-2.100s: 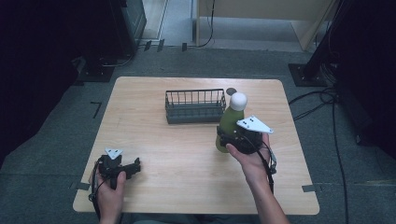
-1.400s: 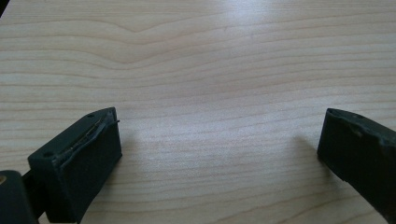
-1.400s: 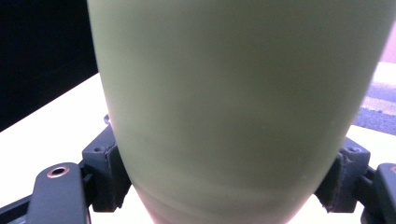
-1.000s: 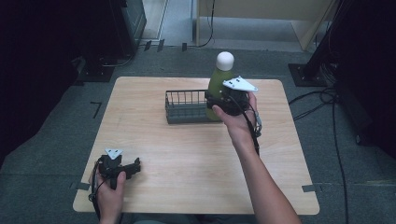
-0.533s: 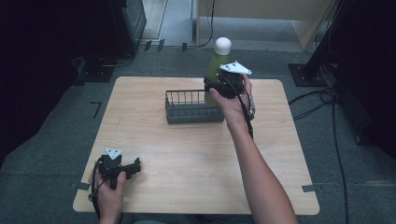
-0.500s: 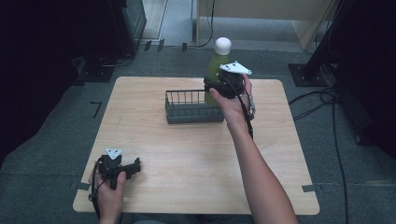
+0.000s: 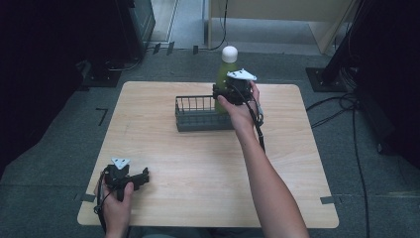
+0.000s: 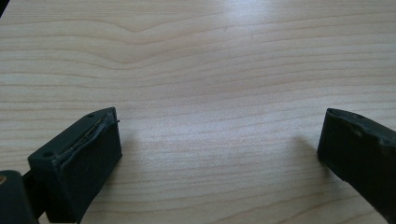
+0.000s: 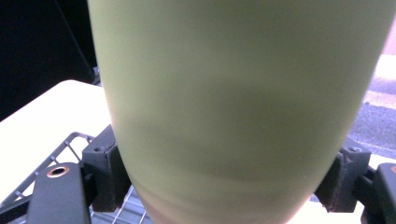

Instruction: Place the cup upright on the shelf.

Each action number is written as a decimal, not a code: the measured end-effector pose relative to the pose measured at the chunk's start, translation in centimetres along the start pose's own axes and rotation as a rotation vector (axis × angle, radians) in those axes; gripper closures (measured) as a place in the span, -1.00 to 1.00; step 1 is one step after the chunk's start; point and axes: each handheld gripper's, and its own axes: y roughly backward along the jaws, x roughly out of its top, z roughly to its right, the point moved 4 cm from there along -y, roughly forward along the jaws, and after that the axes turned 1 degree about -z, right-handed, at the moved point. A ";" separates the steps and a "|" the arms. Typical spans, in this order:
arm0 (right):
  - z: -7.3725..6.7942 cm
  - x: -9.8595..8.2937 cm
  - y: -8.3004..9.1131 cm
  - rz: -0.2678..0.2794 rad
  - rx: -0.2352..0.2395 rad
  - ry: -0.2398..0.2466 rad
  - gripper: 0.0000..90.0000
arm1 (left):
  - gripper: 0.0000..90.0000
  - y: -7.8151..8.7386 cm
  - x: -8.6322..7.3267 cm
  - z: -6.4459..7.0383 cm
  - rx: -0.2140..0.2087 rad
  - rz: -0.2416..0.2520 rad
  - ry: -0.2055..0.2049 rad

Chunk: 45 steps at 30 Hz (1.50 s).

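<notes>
A: Where is the bottle (image 7: pixel 224 74)?

B: Held upright in the right gripper (image 7: pixel 233 91), over the right end of the wire basket (image 7: pixel 198 115) on the table (image 7: pixel 208 168). It is green with a white cap (image 7: pixel 229 53). From the high view I cannot tell whether its base has reached the basket floor or hangs above it.

A: And the grip on it?

B: Clenched around the lower body. In the right gripper view the green bottle (image 9: pixel 238 102) fills the space between the two black jaws, each pressed against a side of it, with the basket's wires (image 9: pixel 56 158) below at the left.

A: What does the basket look like?

B: Dark, rectangular, with thin upright bars along its sides. It sits toward the far middle of the table.

A: The other hand?

B: The left hand (image 7: pixel 116 208) rests at the near left corner of the table, holding the left gripper (image 7: pixel 141 178), well apart from the basket. Its jaws point to the right across the wood.

A: Holding anything?

B: No. In the left gripper view the left gripper (image 8: pixel 219 149) stands wide apart with bare wood grain (image 8: pixel 210 70) between the jaws, low over the table top.

A: Anything around the table?

B: Grey floor (image 7: pixel 44 163), and cables (image 7: pixel 341 104) lying on it at the right.
</notes>
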 end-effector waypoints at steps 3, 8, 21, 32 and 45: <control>0.0 -0.7 -0.5 -0.018 -0.001 -0.003 -0.54 | -1.00 0.0 0.0 0.0 0.000 0.000 0.000; 0.0 -1.5 -0.9 -0.032 0.003 0.006 -0.54 | -1.00 0.0 0.0 0.0 0.000 0.000 0.000; -0.4 -2.1 -1.1 -0.026 0.019 0.033 -0.56 | -1.00 0.0 0.0 0.1 -0.005 0.000 -0.007; -0.2 -2.5 -0.9 -0.087 0.043 -0.014 -0.73 | -1.00 0.0 0.0 0.1 -0.006 -0.001 -0.008; 0.0 -2.8 -0.5 -0.084 0.034 0.006 -0.56 | -1.00 0.0 0.0 0.1 -0.006 -0.001 -0.009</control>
